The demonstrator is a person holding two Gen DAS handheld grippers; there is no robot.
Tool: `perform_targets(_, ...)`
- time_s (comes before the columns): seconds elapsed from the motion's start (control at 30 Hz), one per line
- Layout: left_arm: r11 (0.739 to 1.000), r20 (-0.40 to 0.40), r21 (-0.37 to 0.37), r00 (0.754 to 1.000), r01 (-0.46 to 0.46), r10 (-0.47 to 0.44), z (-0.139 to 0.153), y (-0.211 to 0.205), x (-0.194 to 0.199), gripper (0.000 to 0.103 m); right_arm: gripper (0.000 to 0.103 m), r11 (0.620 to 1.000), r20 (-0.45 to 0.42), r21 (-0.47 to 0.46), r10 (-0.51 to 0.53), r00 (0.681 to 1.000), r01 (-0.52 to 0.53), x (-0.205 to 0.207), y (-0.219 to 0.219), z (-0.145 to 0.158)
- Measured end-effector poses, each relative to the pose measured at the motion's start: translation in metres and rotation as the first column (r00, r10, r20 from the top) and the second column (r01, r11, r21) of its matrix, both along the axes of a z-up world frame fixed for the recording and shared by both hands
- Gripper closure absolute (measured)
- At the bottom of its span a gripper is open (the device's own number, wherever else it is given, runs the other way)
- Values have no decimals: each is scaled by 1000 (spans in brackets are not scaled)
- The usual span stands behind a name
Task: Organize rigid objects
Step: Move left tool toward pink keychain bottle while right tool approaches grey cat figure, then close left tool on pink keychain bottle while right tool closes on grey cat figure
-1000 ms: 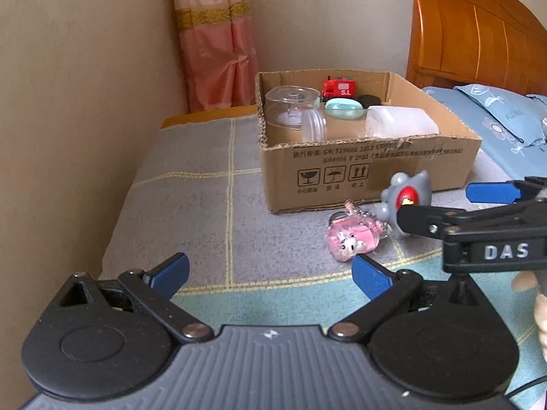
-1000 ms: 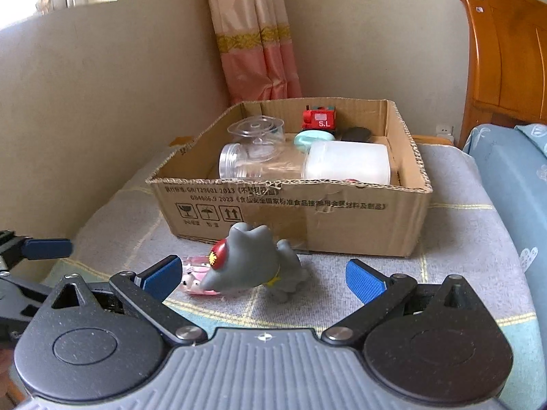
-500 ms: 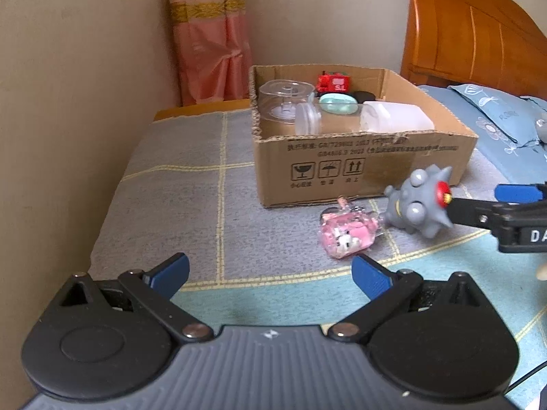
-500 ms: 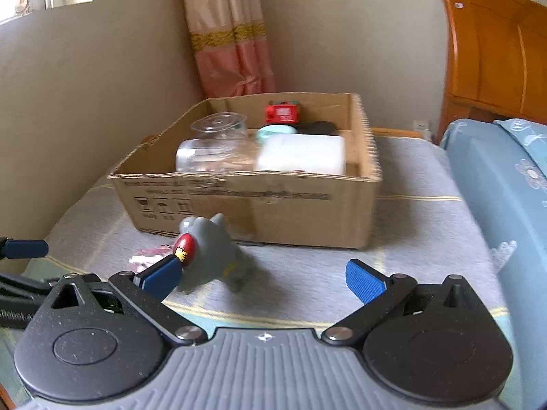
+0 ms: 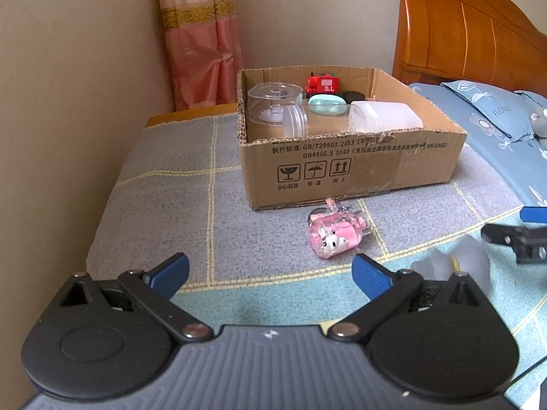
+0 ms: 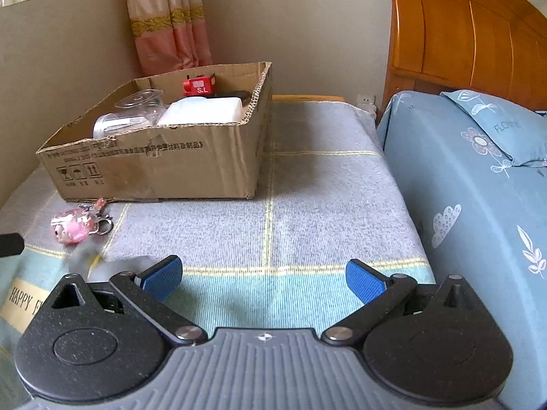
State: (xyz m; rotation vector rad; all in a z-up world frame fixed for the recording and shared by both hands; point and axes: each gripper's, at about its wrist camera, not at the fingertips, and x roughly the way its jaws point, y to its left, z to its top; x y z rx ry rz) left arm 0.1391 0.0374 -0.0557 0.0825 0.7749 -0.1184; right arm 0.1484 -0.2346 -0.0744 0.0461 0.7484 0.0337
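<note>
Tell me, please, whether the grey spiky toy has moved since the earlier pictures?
Yes. The grey toy stood beside the pink keychain, near the cardboard box; now it is a blur further from the box, nearer the camera, right of the keychain.

Soft daylight; fisheye-bent edges; motion-blurred grey toy [image 6: 85,256]

a cardboard box [image 5: 352,167] sits on the blanket [image 5: 164,205], toward its far end near the wall. inside it, a clear tub [image 5: 273,104] is at the left, a jar [image 5: 297,125] lies on its side beside it, a plastic container [image 5: 383,121] lies to the right, and a toy train [image 5: 323,83] stands at the back. just in front of the box, on the blanket, lies a keychain [image 5: 336,235]. the bed [image 6: 478,177] runs along the right side, with the headboard [image 6: 461,37] behind it.
</note>
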Motion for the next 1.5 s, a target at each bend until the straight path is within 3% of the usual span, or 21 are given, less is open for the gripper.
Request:
perform_targets(0.33, 1000, -8, 7, 1000, 0, 0, -2, 5, 3, 2, 0, 986, 68, -88, 151, 986, -144, -56, 30, 10)
perform_targets(0.47, 1000, -4, 6, 1000, 2, -2, -1, 7, 3, 2, 0, 976, 26, -50, 212, 977, -210, -62, 42, 18)
perform_targets(0.57, 1000, 9, 0, 1000, 2, -2, 1, 11, -1, 2, 0, 975, 13, -91, 203, 979, -201, -66, 51, 23)
perform_targets(0.77, 1000, 16, 2, 1000, 20, -20, 0, 14, -1, 2, 0, 991, 8, -22, 132, 991, -131, -76, 38, 31)
perform_targets(0.93, 998, 25, -9, 998, 58, -58, 1, 12, -6, 2, 0, 950, -97, 64, 312, 945, -307, -86, 64, 24)
perform_targets(1.13, 998, 33, -12, 998, 62, -61, 2, 19, -11, 2, 0, 903, -110, 133, 422, 900, -408, -76, 100, 18)
perform_targets(1.37, 999, 24, -19, 999, 44, -43, -2, 25, -8, 2, 0, 924, -81, 112, 374, 924, -364, -41, 109, 19)
perform_targets(1.5, 999, 24, -17, 998, 51, -50, -2, 22, -5, 2, 0, 929, -81, 28, 371, 925, -370, -29, 112, 10)
